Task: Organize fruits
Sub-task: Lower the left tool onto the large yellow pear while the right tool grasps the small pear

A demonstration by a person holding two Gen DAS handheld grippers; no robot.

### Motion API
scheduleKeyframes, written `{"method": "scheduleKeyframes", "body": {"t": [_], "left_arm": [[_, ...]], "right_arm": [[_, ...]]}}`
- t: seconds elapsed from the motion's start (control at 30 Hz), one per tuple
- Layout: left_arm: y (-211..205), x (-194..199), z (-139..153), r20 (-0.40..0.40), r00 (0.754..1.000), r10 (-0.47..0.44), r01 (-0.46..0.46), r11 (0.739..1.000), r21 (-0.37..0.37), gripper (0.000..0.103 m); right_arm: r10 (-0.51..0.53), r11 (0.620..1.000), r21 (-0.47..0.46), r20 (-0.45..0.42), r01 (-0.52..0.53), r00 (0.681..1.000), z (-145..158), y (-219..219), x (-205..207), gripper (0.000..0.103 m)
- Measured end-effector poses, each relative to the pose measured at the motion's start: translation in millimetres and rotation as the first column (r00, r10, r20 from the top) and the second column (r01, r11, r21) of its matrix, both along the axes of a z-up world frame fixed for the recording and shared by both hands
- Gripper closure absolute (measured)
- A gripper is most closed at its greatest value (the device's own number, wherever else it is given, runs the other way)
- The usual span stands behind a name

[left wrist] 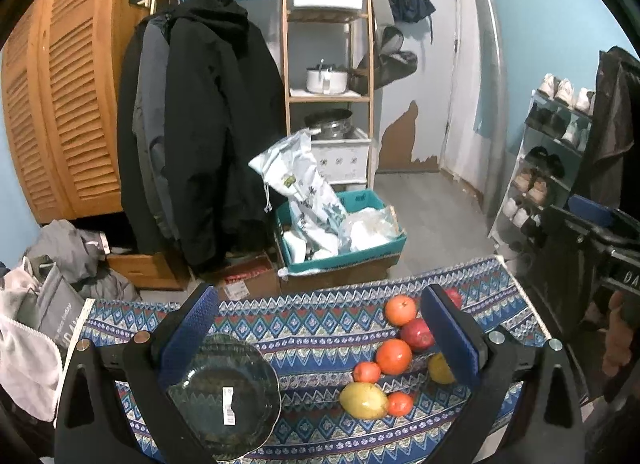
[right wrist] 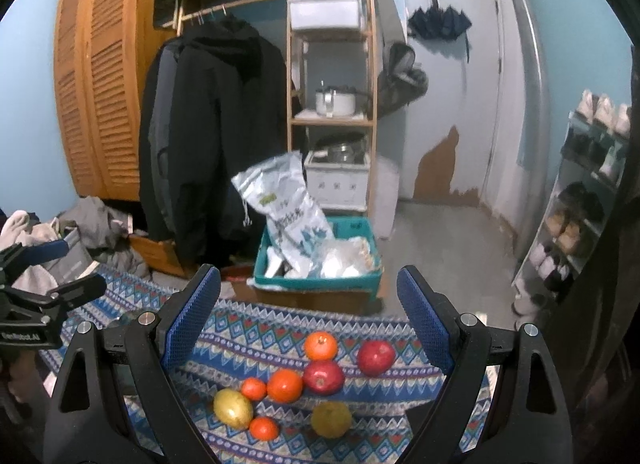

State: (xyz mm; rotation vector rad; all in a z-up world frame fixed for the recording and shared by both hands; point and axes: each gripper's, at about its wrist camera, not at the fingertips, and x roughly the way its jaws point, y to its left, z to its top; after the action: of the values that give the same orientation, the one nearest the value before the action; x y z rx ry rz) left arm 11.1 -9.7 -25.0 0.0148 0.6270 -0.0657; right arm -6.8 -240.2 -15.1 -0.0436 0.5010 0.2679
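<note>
Left wrist view: left hand-held gripper, jaws spread wide, empty, above patterned tabletop; dark glass plate at lower left beside the left finger; cluster of fruits to the right, with yellow mango, oranges and red pomegranate. Right wrist view: right hand-held gripper, jaws likewise apart, holding nothing, over the same fruits: mango, second pomegranate, yellow-green citrus; teal crate on the floor beyond the tabletop edge
</note>
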Motion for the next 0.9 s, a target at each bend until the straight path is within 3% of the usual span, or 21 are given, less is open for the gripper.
{"method": "scheduleKeyframes", "body": {"t": [0.23, 0.6, 0.73, 0.9], "left_arm": [[4, 18, -35, -0.102, 0.995, 0.003, -0.002, 1.0, 0.005, 0.001], [-5, 40, -90, -0.276, 0.96, -0.047, 0.04, 0.999, -0.03, 0.001], [-12, 51, -116, -0.364, 0.93, -0.054, 0.043, 0.998, -0.04, 0.009], [-20, 59, -145, -0.43, 0.901, -0.055, 0.052, 0.998, -0.018, 0.009]], "right_arm": [[-0.004, 1.0, 0.02, -0.123, 0.006, 0.992, -20, -5, 25, 0.015], [-0.047, 0.994, -0.113, -0.305, 0.013, 0.951, -77, 1, 58, 0.015], [-0.047, 0.99, -0.144, -0.384, -0.01, 0.922, -106, 3, 68, 0.015], [-0.05, 0.987, -0.158, -0.493, -0.032, 0.869, -147, -1, 78, 0.015]]}}
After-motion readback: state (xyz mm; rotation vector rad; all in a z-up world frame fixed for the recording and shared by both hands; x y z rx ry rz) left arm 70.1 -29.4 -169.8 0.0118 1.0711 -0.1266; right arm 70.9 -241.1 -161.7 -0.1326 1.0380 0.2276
